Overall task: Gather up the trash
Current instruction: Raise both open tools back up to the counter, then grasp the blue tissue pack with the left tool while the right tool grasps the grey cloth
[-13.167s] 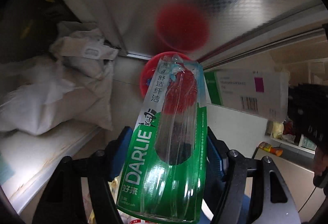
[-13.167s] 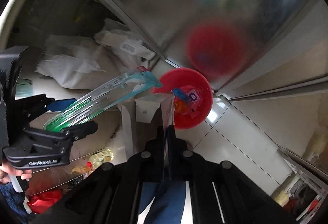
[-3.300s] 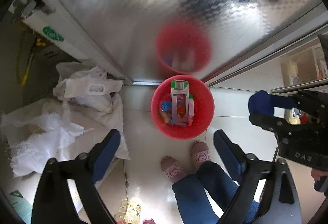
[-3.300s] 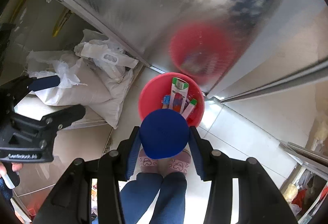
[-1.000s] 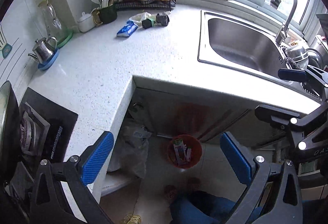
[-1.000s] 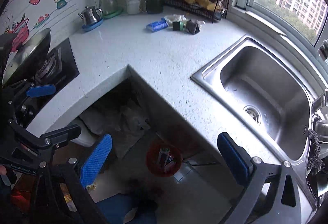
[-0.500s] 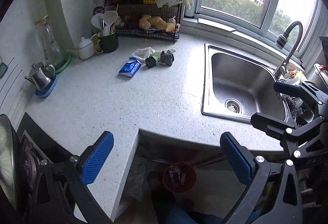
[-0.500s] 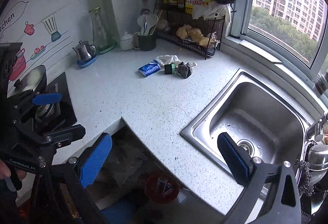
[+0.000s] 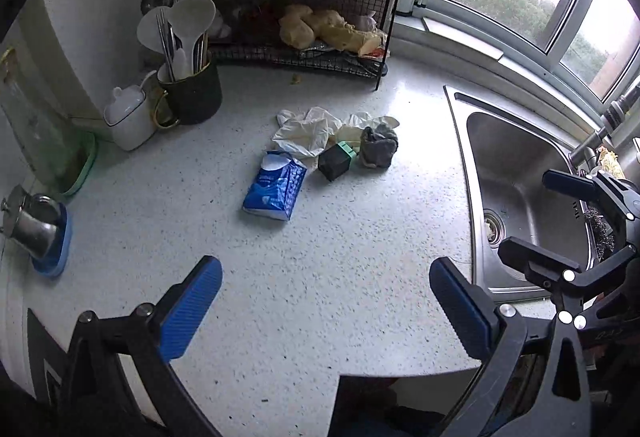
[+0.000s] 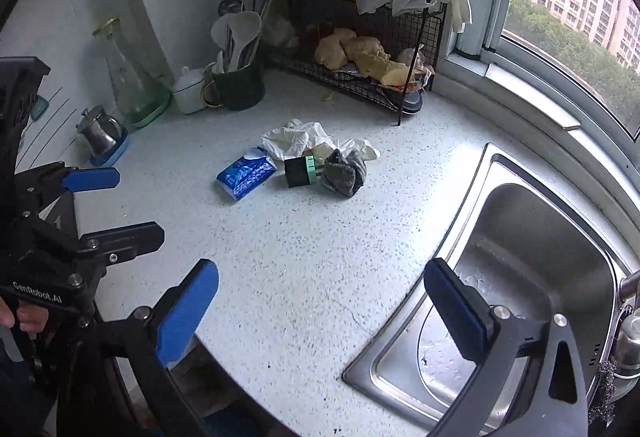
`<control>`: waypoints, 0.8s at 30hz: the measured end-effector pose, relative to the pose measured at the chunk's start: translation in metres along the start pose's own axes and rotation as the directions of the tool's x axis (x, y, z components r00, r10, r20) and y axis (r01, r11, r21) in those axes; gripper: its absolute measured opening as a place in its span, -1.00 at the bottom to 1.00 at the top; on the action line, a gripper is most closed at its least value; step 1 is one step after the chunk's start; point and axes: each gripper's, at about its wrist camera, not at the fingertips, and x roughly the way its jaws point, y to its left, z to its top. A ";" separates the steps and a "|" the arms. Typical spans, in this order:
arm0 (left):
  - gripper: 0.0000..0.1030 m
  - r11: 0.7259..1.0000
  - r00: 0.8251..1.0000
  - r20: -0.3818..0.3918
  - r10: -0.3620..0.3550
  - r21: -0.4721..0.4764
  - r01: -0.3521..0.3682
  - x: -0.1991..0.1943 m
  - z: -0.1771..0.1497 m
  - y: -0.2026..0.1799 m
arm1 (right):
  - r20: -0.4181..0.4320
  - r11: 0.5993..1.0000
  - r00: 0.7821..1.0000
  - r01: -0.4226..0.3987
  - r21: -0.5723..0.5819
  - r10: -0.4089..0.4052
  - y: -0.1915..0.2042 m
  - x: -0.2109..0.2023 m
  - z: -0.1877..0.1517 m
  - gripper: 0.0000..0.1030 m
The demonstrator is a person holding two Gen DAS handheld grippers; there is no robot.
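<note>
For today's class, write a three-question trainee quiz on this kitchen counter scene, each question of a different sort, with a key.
1. True or false: the left gripper holds the blue tissue pack.
2. Which lies nearest the sink: A) the tissue pack, B) the grey rag, C) the black-and-green box?
3. Fill in: the crumpled white gloves lie in front of the wire ____.

Key: 1 false, its fingers stand open and empty; 2 B; 3 rack.

Both wrist views look down on one countertop (image 9: 320,257), side by side.
</note>
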 end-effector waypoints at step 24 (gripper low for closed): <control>0.62 0.993 0.958 -0.262 -0.114 0.002 0.118 0.149 0.064 0.077 | -0.220 0.988 0.975 0.070 0.140 -0.038 -0.043 0.131 0.064 0.96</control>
